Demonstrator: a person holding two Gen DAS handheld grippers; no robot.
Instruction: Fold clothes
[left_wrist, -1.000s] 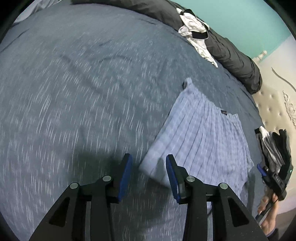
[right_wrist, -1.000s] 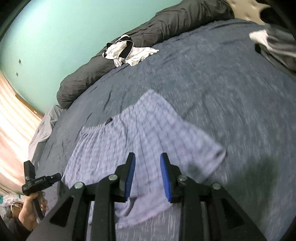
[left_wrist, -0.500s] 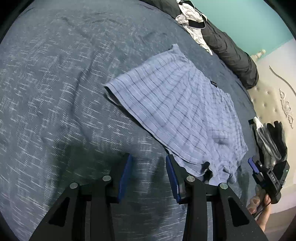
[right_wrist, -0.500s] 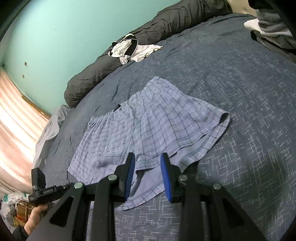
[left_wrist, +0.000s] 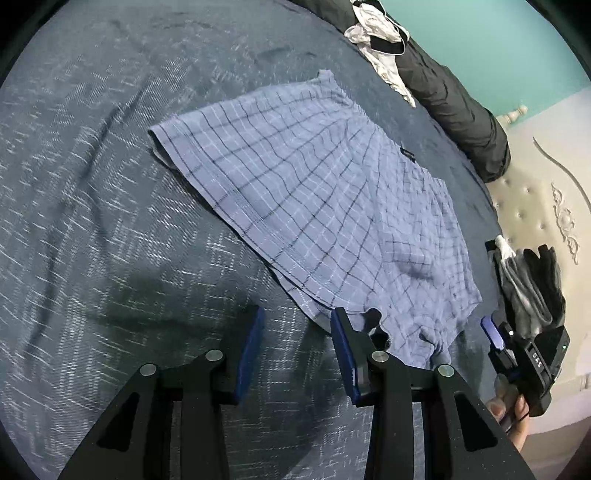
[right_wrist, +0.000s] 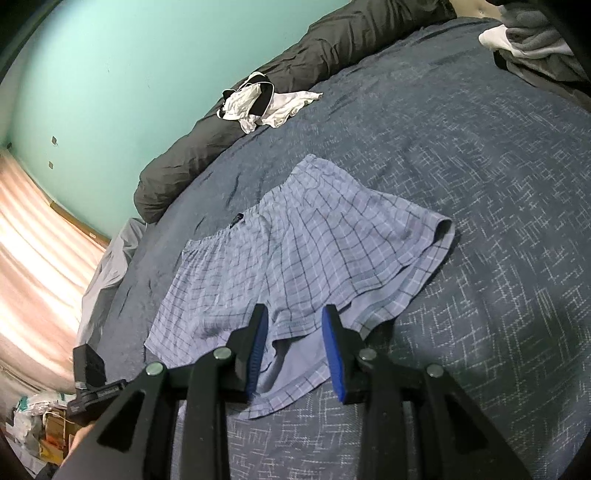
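Note:
Blue plaid boxer shorts (left_wrist: 332, 206) lie spread flat on the dark blue bed cover (left_wrist: 92, 221). My left gripper (left_wrist: 298, 314) hovers at the lower hem. Its jaws are closing with only bed cover showing between them, and the right finger's pad (left_wrist: 341, 343) sits at the hem's edge. In the right wrist view the shorts (right_wrist: 295, 240) lie ahead. My right gripper (right_wrist: 294, 314) stands open above the near leg opening, with cloth showing in the gap below the pads and no pinch on it.
A white and black garment (left_wrist: 380, 33) lies on a dark grey rolled duvet (left_wrist: 461, 103) along the teal wall. A grey and black clothes pile (left_wrist: 532, 280) sits by the tufted headboard (left_wrist: 535, 206). A person's hand (left_wrist: 511, 413) holds the other gripper at the lower right.
The left gripper swung from the shorts' leg corner to the lower hem, so the shorts now fill the view above it. Motion blur is gone. The right gripper barely shifted.

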